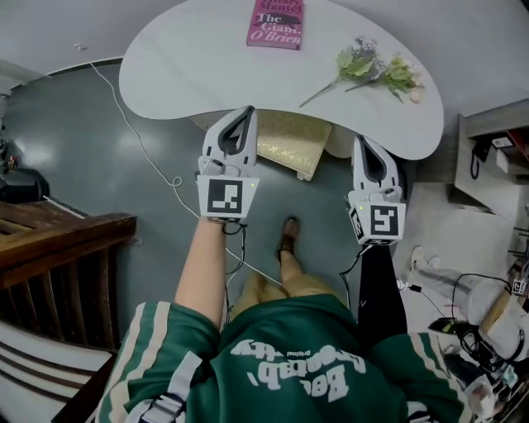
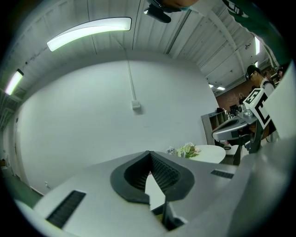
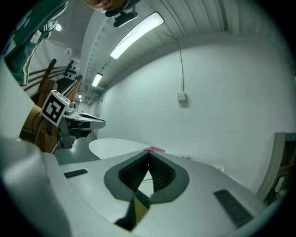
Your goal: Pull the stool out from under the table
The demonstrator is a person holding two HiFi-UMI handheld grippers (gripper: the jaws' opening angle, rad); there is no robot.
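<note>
The stool [image 1: 289, 142], a squarish seat with a pale gold, speckled cushion, sat partly tucked beneath the near edge of the smooth white, bean-shaped table [image 1: 190, 74]. The table carried a glossy pink book [image 1: 275, 23] at its far edge and a sprig of pale flowers [image 1: 376, 70] toward its right end. The left gripper [image 1: 246, 111] and right gripper [image 1: 362, 142], white plastic with ribbed dark pads, hung by that near edge on either side of the stool, each with its jaws pressed together and holding nothing.

Lab room — strip light [image 2: 90, 31], floor cable [image 1: 126, 120]
</note>
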